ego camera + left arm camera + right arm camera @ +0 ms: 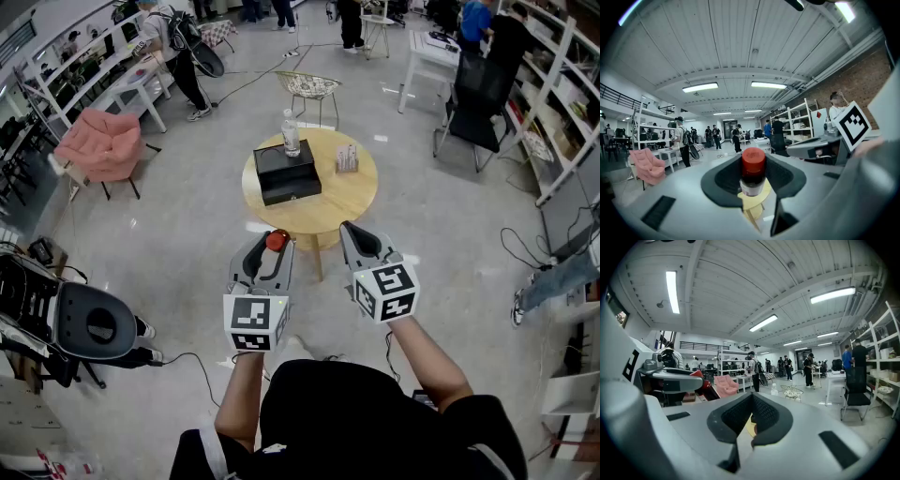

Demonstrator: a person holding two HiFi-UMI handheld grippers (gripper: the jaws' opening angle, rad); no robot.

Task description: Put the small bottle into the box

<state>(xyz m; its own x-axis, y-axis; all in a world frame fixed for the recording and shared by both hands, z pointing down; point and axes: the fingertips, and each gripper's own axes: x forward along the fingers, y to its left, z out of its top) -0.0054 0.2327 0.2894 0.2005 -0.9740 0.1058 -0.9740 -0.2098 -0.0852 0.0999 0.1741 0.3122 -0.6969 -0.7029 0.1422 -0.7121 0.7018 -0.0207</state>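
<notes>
The small bottle (277, 241), brown glass with a red cap, stands upright between the jaws of my left gripper (272, 246), which is shut on it. In the left gripper view the small bottle (753, 172) fills the gap between the black pads. Ahead stands a round wooden table (349, 199) with a closed black box (287, 172) on its left half. My right gripper (352, 234) hovers beside the left one, short of the table's near edge. Its jaws meet at the tip with nothing between them, as the right gripper (751, 414) view shows.
On the table a clear water bottle (291, 132) stands behind the box and a small card holder (347, 157) sits to its right. Around it are a wire chair (309, 88), a pink armchair (101, 142), a black office chair (474, 103), shelves, floor cables and people at the back.
</notes>
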